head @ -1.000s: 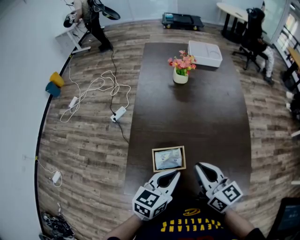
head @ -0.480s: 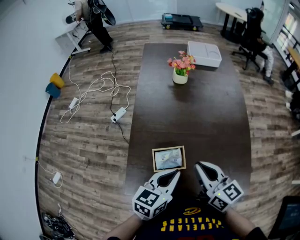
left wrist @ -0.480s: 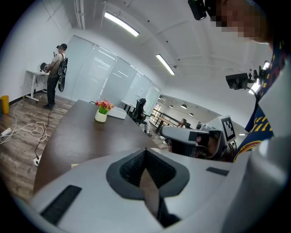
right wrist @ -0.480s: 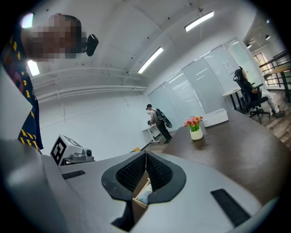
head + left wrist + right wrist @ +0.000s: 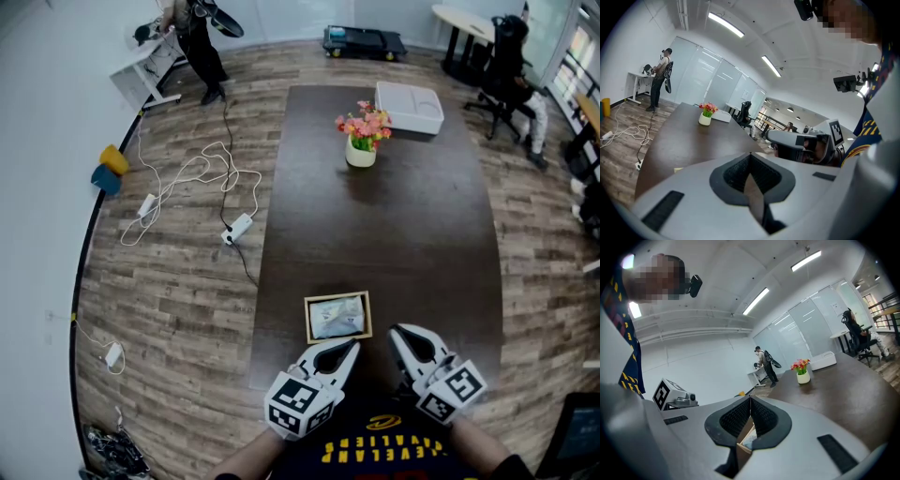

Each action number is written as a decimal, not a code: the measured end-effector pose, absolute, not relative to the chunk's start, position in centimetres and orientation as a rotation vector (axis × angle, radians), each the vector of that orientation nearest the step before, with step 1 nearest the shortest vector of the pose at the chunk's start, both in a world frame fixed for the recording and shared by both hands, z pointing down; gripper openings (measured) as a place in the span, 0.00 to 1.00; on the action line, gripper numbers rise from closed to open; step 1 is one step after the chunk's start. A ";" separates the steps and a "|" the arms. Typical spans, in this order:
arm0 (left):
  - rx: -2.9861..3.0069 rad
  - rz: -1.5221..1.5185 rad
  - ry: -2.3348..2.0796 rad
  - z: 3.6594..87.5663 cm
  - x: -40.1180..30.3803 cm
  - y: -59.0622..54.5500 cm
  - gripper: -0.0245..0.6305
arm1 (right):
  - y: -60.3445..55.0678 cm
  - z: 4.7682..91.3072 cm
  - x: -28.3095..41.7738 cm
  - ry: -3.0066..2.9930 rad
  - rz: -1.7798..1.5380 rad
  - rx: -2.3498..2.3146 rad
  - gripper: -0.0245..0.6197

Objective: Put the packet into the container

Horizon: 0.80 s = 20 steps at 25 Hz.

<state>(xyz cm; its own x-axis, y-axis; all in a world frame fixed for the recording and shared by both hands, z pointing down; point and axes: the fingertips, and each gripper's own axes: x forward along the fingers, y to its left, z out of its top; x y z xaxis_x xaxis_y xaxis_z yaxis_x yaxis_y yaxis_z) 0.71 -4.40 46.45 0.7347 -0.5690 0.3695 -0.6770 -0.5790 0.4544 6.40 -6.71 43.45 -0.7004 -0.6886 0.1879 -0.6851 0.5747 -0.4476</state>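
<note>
A small wooden container [image 5: 309,323] sits near the front edge of the dark table [image 5: 394,234], with a pale packet [image 5: 337,317] lying inside it. My left gripper [image 5: 352,347] hovers just in front of the container, slightly right of its middle, shut with nothing in it. The right gripper [image 5: 397,331] is to the container's right, also shut and empty. In the left gripper view the left gripper's [image 5: 750,153] jaws meet at the tip. In the right gripper view the right gripper [image 5: 750,398] is shut, and the container [image 5: 744,441] with the packet [image 5: 751,437] shows through the gap below the tips.
A white vase of pink flowers [image 5: 362,148] and a white tray [image 5: 410,106] stand at the table's far end. Cables and a power strip [image 5: 237,228] lie on the wooden floor at left. One person [image 5: 197,37] stands far left, another sits on a chair [image 5: 509,70] far right.
Both grippers and the container stay where they were. Only the standing person at the far left has shifted a little.
</note>
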 end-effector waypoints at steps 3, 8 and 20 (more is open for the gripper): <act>2.350 0.244 -0.943 46.5 0.7 -4.4 0.04 | -6.7 43.6 6.6 2.775 -0.795 -1.218 0.05; 2.351 0.250 -0.943 46.8 0.8 -4.3 0.04 | -6.6 43.8 6.8 2.765 -0.807 -1.218 0.05; 2.340 0.256 -0.947 47.1 0.9 -4.3 0.04 | -6.7 44.0 6.8 2.762 -0.823 -1.219 0.05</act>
